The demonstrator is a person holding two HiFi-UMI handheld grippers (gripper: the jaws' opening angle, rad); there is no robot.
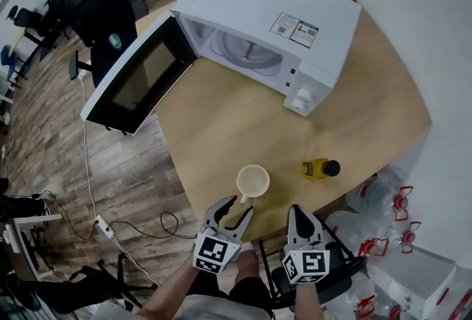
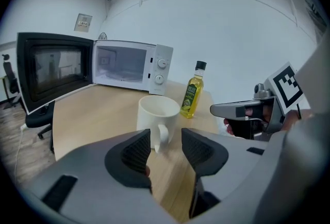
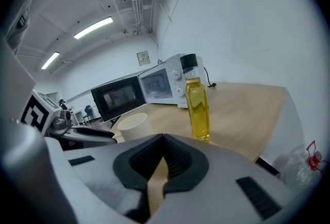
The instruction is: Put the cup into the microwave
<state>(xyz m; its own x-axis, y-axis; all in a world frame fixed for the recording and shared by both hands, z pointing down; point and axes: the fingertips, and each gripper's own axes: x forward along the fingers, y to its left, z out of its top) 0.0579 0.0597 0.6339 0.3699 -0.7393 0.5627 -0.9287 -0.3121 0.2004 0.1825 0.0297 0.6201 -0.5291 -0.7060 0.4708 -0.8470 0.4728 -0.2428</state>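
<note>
I see the cream ceramic cup [image 1: 253,182] standing upright near the lower middle of the head view, on the round light-wood desk [image 1: 236,127] and close to its near edge. My left tool [image 1: 237,209] sits just below the cup with its jaws spread apart and nothing between the pads. In the left gripper view the cup's handle shows in the gap just past the tips, and I see no contact. My right tool [image 1: 300,214], lower right of the cup, has its jaws brought together at the tips and holds nothing. A small bottle of yellow oil with a black cap [image 1: 321,168] stands to the right of the cup, apart from it. The white microwave [image 1: 273,16] fills the upper middle, with its dark-glass door [image 1: 136,79] swung open toward the left.
</note>
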